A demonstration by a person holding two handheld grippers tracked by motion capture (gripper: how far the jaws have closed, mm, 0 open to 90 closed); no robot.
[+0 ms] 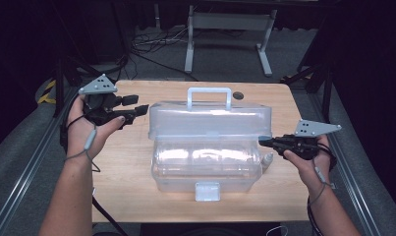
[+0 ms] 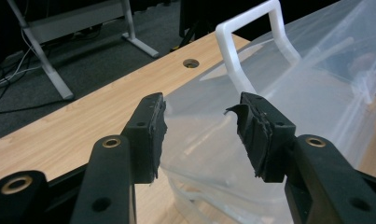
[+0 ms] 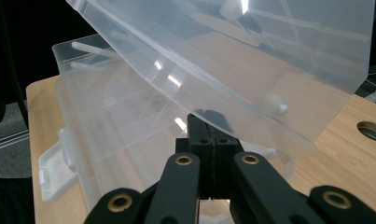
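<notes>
Propping the clear lid [image 1: 210, 120] of the plastic toolbox [image 1: 205, 167] at mid-tabletop [image 1: 131, 162], we keep our right gripper [image 1: 265, 141] at the lid's right corner, jaws together; our left gripper [image 1: 141, 109], jaws apart, nears the left corner, likely to share the load.
</notes>
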